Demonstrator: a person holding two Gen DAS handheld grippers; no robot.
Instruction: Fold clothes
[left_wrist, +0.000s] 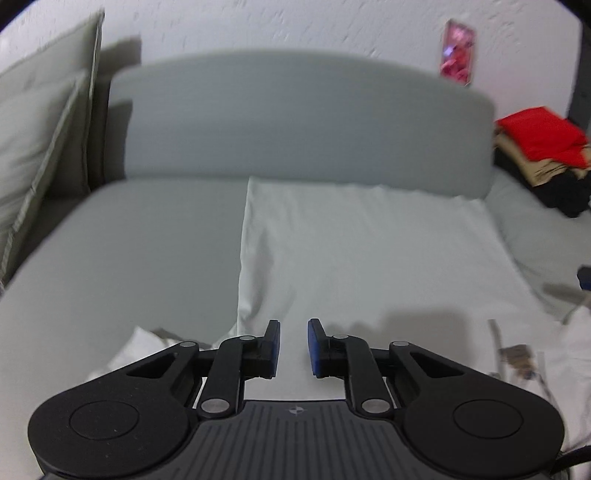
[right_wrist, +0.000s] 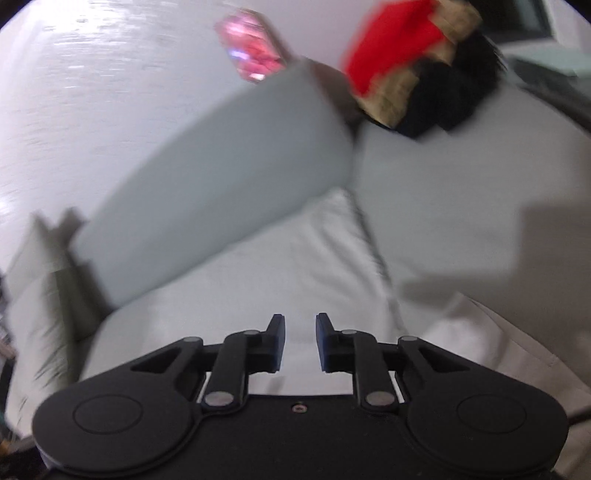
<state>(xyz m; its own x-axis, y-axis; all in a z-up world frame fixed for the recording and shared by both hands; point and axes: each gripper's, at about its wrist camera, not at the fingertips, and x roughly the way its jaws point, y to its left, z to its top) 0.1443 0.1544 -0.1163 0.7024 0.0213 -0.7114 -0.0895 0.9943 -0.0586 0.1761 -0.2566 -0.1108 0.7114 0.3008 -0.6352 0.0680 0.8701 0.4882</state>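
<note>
White cloth (left_wrist: 362, 251), one piece, smooth, squared edges, flat on grey bed (left_wrist: 122, 251) below my two grippers; left gripper (left_wrist: 293, 349), right gripper (right_wrist: 300, 343) jaws narrow, nothing between. One folded pile (left_wrist: 543, 155): red, tan, black. Left view alone shows printed white garment (left_wrist: 535, 365)

White garment (left_wrist: 351, 251): thin matt cloth, softly creased. Bed sheet (left_wrist: 129, 251): smooth grey-green fabric, no sheen. Headboard (left_wrist: 295, 118): matt upholstery, even-toned (weave too blurred to tell). Wall (left_wrist: 295, 26): rough textured plaster, white. Left tongs (left_wrist: 293, 349): matt black plastic arms, dull metal pivot pins, blue pads (left_wrist: 314, 347) looking rubbery. Ribbed grey plastic housing behind. Clothes pile (left_wrist: 543, 155): red, tan, black cloth, matt.
</note>
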